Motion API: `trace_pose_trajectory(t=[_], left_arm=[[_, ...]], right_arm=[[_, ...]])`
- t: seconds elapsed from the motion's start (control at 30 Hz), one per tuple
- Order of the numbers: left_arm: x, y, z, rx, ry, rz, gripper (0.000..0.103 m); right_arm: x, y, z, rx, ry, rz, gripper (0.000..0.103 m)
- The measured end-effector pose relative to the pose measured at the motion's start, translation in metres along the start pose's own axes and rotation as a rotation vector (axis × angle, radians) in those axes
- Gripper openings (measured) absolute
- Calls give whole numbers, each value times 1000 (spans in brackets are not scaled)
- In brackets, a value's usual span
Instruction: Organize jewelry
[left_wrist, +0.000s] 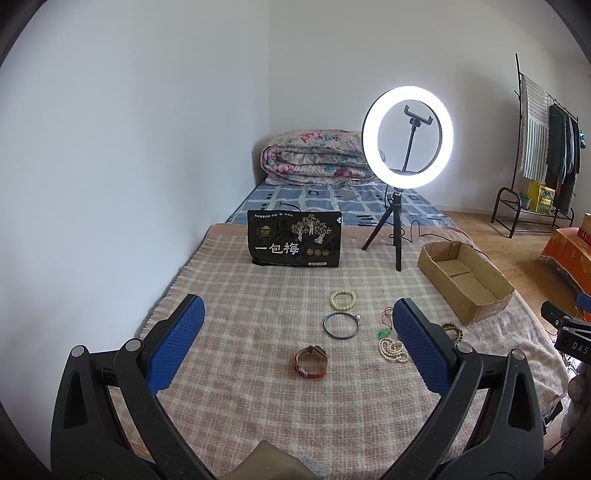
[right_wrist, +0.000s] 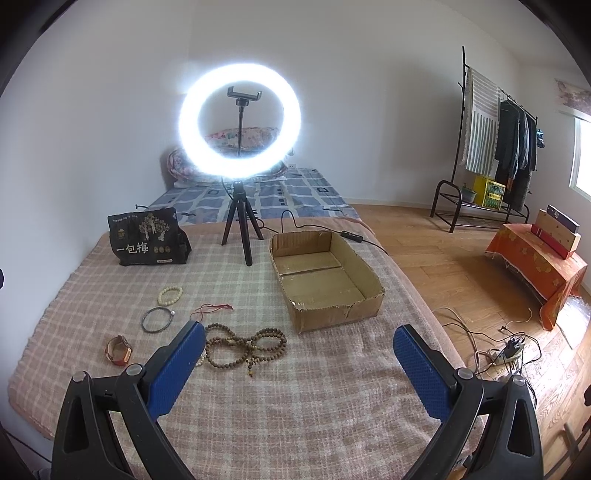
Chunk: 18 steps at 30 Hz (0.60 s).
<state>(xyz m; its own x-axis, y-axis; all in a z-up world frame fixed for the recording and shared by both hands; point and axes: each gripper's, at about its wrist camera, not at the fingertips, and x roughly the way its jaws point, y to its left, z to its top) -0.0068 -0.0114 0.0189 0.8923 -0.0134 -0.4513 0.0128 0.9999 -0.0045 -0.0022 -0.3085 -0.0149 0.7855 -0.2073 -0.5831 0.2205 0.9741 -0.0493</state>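
We hold both grippers, left (left_wrist: 299, 332) and right (right_wrist: 299, 354), fingers spread and empty, above the watch (left_wrist: 310, 361), beads (right_wrist: 245, 349) and box (right_wrist: 325, 275).

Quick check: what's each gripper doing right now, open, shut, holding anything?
Left gripper: open, holding nothing, above the blanket.
Right gripper: open, holding nothing.

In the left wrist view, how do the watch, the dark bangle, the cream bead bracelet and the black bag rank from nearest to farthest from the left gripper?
1. Watch, on the blanket between the left gripper's open fingers.
2. Dark bangle, just beyond the watch.
3. Cream bead bracelet, beyond the bangle.
4. Black bag, standing at the blanket's far edge.
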Motion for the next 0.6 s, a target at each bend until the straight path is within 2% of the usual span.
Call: trace_pose_trajectory(t=[0.33, 0.6], left_arm=[[18, 5, -16, 4, 28, 16, 103], [37, 6, -12, 15, 65, 28, 103]], right_arm=[[16, 2, -1, -11, 35, 13, 103], [30, 1, -4, -19, 61, 29, 103]])
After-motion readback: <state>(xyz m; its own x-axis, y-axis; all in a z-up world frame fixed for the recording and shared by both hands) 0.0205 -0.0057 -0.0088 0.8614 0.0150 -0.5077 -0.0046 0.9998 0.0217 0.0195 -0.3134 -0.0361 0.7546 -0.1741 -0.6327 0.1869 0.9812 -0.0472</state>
